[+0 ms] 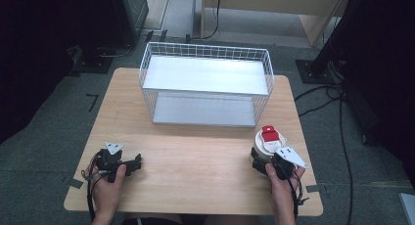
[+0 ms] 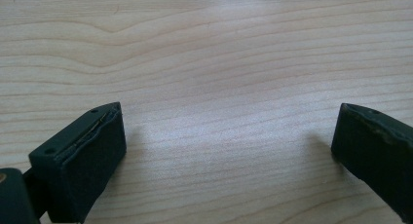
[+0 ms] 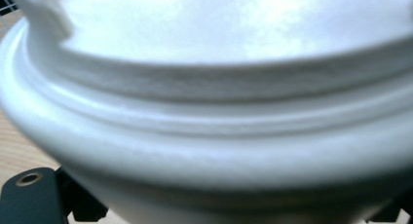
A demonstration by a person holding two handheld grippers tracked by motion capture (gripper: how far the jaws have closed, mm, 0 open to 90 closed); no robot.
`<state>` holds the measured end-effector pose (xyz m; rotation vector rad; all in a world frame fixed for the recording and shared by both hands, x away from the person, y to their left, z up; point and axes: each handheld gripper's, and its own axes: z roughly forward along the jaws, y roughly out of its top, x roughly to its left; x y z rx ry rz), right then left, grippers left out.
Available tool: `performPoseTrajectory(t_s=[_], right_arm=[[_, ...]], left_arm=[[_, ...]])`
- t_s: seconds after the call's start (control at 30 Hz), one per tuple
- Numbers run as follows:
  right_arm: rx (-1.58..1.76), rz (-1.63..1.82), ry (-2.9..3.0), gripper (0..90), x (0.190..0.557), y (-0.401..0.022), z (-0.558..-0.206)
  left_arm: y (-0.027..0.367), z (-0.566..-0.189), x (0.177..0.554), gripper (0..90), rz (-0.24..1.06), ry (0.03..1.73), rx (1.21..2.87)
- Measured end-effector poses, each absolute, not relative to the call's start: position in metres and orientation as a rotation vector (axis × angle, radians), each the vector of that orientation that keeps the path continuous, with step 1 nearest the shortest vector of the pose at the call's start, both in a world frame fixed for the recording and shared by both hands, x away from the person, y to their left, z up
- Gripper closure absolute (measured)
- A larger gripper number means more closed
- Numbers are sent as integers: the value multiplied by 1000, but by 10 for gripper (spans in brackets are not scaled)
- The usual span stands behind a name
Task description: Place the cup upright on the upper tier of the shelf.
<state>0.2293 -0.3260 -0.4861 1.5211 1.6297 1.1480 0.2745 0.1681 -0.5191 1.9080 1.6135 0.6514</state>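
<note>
A white round container point(image 1: 266, 146) with a red cap point(image 1: 267, 133) stands on the wooden table point(image 1: 195, 166) at the right front. My right gripper point(image 1: 259, 159) sits against its near side, jaws on either side of its lower body. In the right gripper view the container point(image 3: 204, 136) is very close, and its wide rim hides the jaw tips. My left gripper point(image 1: 138, 162) rests at the left front of the table, held by a hand. Its jaws stand wide apart over bare wood, and the left gripper point(image 2: 229, 136) holds nothing.
A white wire basket point(image 1: 205, 92) with two flat shelves stands at the back middle of the table. Cables point(image 1: 323, 95) and dark stands lie on the floor to the right. Bare wood stretches between the two grippers.
</note>
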Motion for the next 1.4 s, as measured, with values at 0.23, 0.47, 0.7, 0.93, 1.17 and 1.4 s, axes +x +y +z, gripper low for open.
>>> performPoseTrajectory(t_s=[0.23,0.47,0.7,0.93,1.17,1.4], right_arm=[[1513,1163,1602,112,227,-325,-488],[1473,1216,1585,116,224,-323,-479],[1431,1286,1582,116,224,-317,-465],[1397,1315,1601,117,231,-307,-444],[1367,1345,1601,117,238,-299,-427],[1352,1377,1600,119,246,-292,-415]], left_arm=[[168,-519,275,0,651,1614,1908],[168,-519,275,0,652,1614,1904],[168,-519,275,0,651,1614,1908],[168,-519,275,0,652,1615,1905],[168,-519,275,0,652,1614,1906],[168,-519,275,0,652,1615,1906]])
